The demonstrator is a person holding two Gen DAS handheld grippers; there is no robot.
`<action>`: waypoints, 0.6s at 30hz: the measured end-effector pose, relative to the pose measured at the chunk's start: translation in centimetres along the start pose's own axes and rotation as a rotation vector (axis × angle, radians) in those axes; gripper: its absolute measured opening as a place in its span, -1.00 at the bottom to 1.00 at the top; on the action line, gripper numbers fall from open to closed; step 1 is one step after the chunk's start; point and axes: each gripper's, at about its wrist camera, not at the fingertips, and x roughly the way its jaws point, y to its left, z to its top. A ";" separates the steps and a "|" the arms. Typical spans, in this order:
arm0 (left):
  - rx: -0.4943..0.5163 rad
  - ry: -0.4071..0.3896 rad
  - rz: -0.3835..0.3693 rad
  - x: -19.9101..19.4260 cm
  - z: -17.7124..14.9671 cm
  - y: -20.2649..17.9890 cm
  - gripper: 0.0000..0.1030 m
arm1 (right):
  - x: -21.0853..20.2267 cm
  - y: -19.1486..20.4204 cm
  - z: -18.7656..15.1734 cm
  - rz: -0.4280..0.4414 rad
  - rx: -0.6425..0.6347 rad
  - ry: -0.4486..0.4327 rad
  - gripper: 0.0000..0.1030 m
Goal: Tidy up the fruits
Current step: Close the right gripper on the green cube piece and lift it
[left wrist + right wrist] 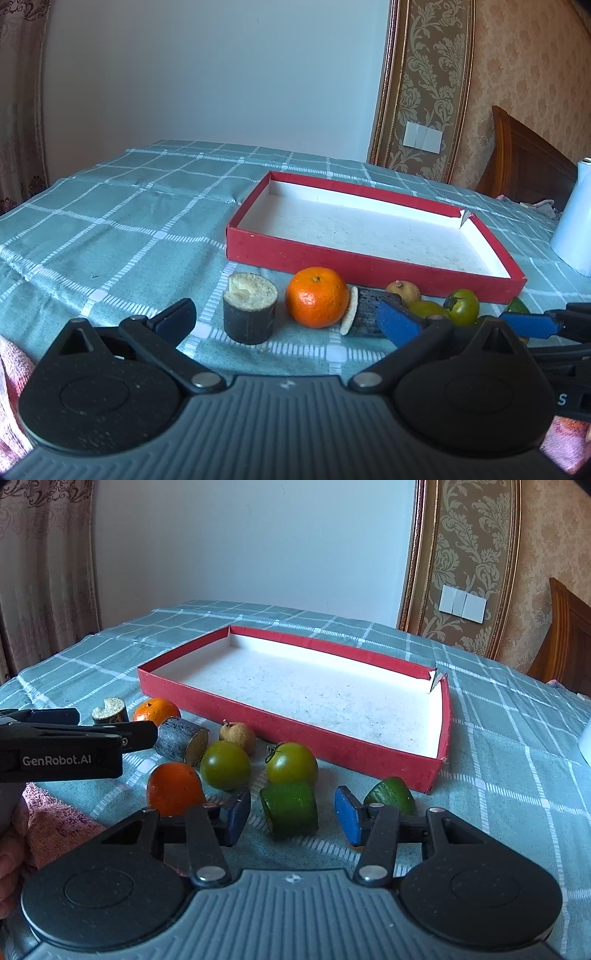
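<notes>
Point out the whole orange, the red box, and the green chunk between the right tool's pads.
whole orange [317, 297], left wrist view, middle of its peel.
red box [295, 734], right wrist view, near outer wall.
green chunk [290, 808], right wrist view, its front face.

Matt red cardboard tray [280, 720], woven checked cloth [517, 738] on the bench, glossy green tomatoes [291, 762], rough-barked sugarcane piece [249, 314].
</notes>
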 end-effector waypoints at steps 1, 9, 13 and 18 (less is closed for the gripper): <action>0.000 0.000 -0.001 0.0 0.0 0.0 1.00 | 0.2 -0.1 -0.1 0.007 0.005 0.009 -0.26; -0.003 0.007 -0.002 0.0 0.0 0.0 1.00 | 0.1 -0.2 -0.5 0.015 0.017 0.003 -0.46; -0.002 0.009 0.000 0.1 -0.1 -0.1 1.00 | -1.3 -0.6 0.2 0.027 0.045 -0.047 -0.46; 0.002 0.011 0.007 0.3 -0.1 -0.1 1.00 | -1.8 -2.8 2.9 -0.027 0.103 -0.122 -0.46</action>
